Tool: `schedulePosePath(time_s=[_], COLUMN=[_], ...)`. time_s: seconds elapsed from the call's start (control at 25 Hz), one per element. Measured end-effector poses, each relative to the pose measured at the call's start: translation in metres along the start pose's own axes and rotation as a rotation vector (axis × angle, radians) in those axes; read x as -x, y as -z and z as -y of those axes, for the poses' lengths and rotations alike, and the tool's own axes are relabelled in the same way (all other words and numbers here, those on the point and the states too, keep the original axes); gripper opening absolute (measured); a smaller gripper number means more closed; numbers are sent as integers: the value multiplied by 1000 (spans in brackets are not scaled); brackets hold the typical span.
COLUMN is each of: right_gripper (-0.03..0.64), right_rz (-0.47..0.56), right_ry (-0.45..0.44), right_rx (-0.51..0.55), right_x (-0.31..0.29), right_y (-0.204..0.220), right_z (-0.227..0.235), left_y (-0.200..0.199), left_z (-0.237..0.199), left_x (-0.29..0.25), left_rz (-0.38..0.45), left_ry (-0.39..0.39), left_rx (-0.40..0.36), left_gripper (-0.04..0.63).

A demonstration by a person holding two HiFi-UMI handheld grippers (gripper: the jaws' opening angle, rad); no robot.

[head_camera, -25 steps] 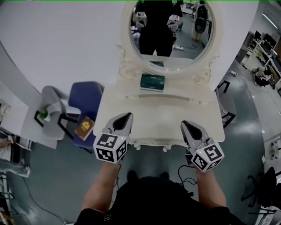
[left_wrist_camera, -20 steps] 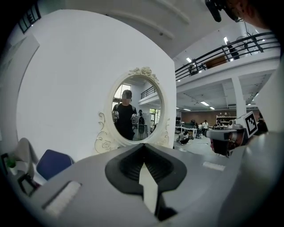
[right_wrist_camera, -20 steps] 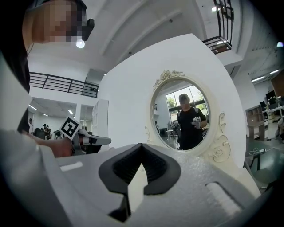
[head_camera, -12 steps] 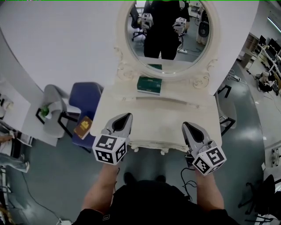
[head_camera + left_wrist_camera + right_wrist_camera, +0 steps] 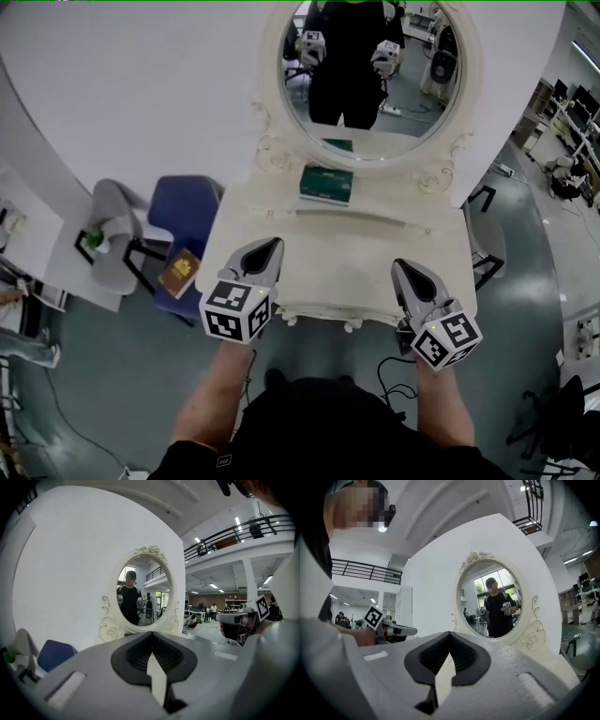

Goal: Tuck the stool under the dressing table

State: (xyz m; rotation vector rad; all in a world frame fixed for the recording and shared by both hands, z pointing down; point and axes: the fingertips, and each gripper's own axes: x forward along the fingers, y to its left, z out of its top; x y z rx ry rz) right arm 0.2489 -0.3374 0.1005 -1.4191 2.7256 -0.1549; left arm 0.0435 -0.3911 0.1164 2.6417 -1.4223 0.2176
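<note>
The white dressing table (image 5: 337, 262) with its oval mirror (image 5: 361, 66) stands straight ahead. A blue padded stool (image 5: 183, 208) sits on the floor to the table's left, outside it, with a brown book (image 5: 181, 272) on its front edge. In the left gripper view the stool (image 5: 54, 653) shows low at the left. My left gripper (image 5: 272, 246) hovers over the table's front left, shut and empty. Over the front right my right gripper (image 5: 397, 265) is shut too, holding nothing. Both point at the mirror (image 5: 143, 595) (image 5: 499, 599).
A green box (image 5: 326, 181) lies on the table below the mirror. A grey chair (image 5: 111, 230) holding a green-capped bottle (image 5: 91, 239) stands left of the stool. Black-legged furniture (image 5: 483, 239) sits at the table's right end. A black cable (image 5: 389, 370) lies on the floor by my feet.
The right gripper has drifted slightly toward the lower right. The left gripper, stool and table keep their places; both grippers stay shut.
</note>
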Motion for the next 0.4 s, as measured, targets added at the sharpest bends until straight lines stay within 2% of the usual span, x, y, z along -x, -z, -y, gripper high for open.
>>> schedulePosePath(time_s=[0.4], right_gripper=[3], right_rz=[-11], right_ry=[-22], right_rx=[-8], right_x=[-5], right_y=[6], right_z=[-3], left_y=[3], left_z=[-3], left_x=[0], left_rz=[-2], left_ry=[-6], left_rx=[6], left_gripper=[17])
